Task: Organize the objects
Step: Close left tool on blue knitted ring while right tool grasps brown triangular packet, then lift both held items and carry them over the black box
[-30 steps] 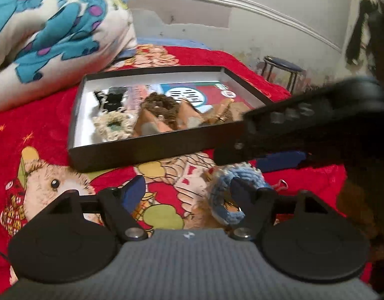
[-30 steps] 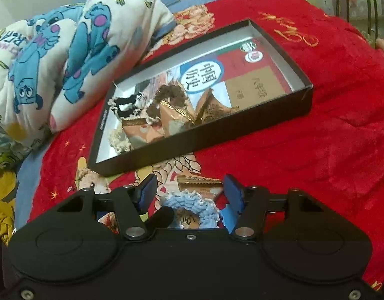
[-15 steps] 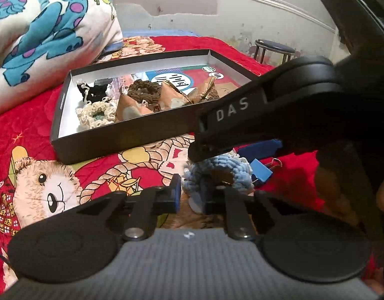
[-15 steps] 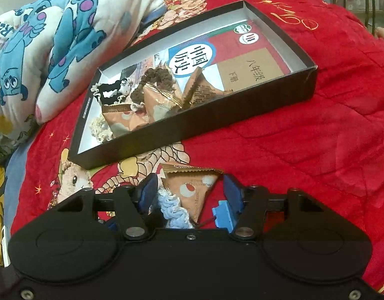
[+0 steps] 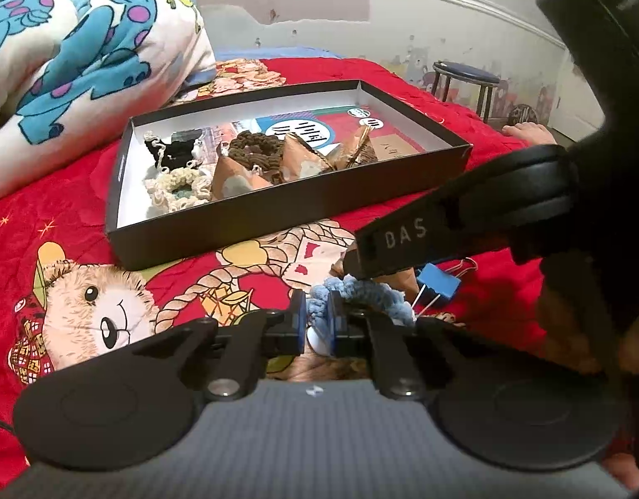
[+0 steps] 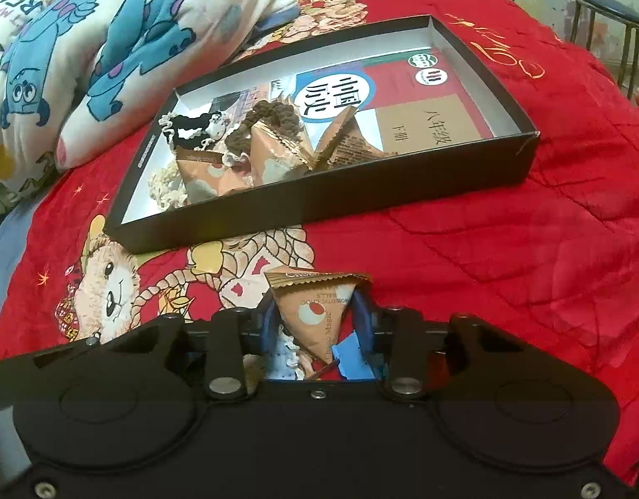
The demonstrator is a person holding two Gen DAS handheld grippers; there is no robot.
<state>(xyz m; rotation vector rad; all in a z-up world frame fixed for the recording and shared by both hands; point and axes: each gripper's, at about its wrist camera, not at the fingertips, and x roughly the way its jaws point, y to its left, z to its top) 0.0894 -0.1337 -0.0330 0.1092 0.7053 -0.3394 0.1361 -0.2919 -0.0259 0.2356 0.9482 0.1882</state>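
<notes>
A black shallow box [image 5: 277,216] [image 6: 402,191] lies on the red bed cover, holding brown triangular snack packets [image 6: 273,154], crocheted scrunchies and a book. My left gripper [image 5: 317,312] is shut on a blue crocheted scrunchie [image 5: 361,295], held just above the cover in front of the box. My right gripper [image 6: 315,320] is closed on a brown triangular snack packet [image 6: 319,312], lifted in front of the box; its body [image 5: 465,216] crosses the left wrist view. A blue binder clip [image 5: 437,285] lies beside the scrunchie.
A rolled cartoon-print blanket [image 5: 70,62] [image 6: 111,41] lies left of the box. A round stool [image 5: 465,79] stands beyond the bed by the wall. The red cover [image 6: 527,270] stretches to the right of the box.
My left gripper closed on the blue scrunchie. My right gripper closed on the snack packet and raised it off the cover. Both views pulled back slightly from the box.
</notes>
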